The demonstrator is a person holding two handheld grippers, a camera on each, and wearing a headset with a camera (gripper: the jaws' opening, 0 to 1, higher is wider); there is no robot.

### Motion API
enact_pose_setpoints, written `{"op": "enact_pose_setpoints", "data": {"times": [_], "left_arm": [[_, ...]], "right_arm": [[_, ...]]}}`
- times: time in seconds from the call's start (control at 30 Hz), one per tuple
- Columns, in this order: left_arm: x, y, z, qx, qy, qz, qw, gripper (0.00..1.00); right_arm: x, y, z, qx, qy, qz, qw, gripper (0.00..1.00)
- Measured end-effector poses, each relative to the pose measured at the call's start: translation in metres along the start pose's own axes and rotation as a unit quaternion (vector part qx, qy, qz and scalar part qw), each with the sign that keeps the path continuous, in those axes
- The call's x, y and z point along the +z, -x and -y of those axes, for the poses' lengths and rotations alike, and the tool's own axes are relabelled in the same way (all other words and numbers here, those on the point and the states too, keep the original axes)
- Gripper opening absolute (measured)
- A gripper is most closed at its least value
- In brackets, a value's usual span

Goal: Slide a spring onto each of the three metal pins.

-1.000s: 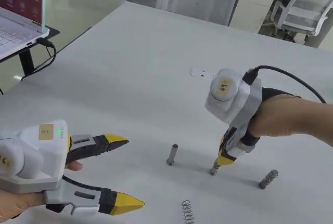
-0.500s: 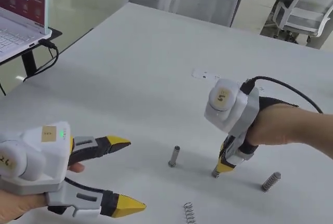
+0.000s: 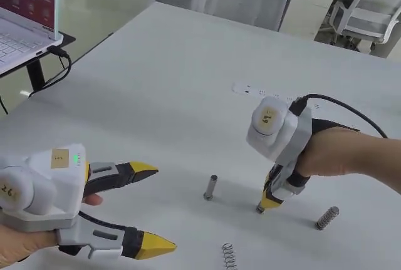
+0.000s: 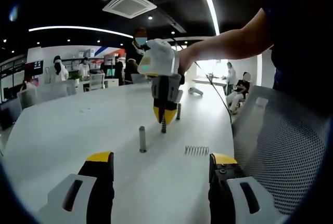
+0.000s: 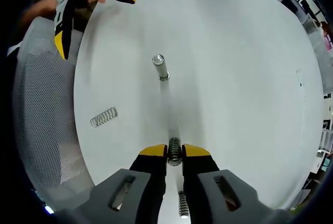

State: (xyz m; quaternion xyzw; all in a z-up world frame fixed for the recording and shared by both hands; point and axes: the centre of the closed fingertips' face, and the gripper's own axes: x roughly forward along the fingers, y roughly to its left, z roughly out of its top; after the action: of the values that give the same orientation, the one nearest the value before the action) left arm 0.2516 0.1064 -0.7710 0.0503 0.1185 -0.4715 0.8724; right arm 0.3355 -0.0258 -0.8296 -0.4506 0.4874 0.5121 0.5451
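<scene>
Right gripper (image 3: 269, 202) clamped on an upright spring (image 5: 174, 151), tips down at the white table (image 3: 156, 82).

Spring foot touches the table; whether a pin sits inside it, cannot tell. Bare pin (image 3: 210, 187) stands upright just beside it, towards the left gripper (image 3: 156, 207), which hovers with jaws wide apart, holding nothing. Loose spring (image 3: 229, 255) lies flat near the table edge. Spring-covered pin (image 3: 327, 217) leans on the far side of the right gripper.
</scene>
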Motion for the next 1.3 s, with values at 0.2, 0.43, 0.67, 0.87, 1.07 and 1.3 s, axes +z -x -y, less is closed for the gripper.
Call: {"op": "enact_pose_setpoints", "data": {"times": [0.2,0.43,0.67,0.87,1.07,1.3], "left_arm": [[0.000,0.000,-0.001,0.000,0.000,0.001,1.0000,0.71],[-0.001,0.000,-0.001,-0.001,-0.001,-0.001,1.0000,0.71],[-0.001,-0.002,0.000,-0.004,-0.002,-0.001,1.0000,0.71],[-0.001,-0.003,0.000,-0.006,-0.002,-0.002,1.0000,0.71],[-0.002,-0.004,0.001,-0.009,-0.003,-0.005,0.9999,0.71],[-0.003,-0.004,0.001,-0.013,-0.006,-0.008,0.9999,0.71]], "right_arm": [[0.001,-0.001,-0.001,0.000,-0.001,0.007,1.0000,0.12],[-0.002,0.004,-0.001,-0.001,-0.004,0.014,0.9999,0.16],[-0.006,0.012,0.002,-0.009,-0.014,0.025,0.9996,0.18],[-0.010,0.020,0.002,-0.016,-0.025,0.038,0.9988,0.19],[-0.015,0.025,0.001,-0.022,-0.036,0.050,0.9978,0.19],[-0.021,0.031,-0.009,-0.027,-0.045,0.063,0.9967,0.19]]}}
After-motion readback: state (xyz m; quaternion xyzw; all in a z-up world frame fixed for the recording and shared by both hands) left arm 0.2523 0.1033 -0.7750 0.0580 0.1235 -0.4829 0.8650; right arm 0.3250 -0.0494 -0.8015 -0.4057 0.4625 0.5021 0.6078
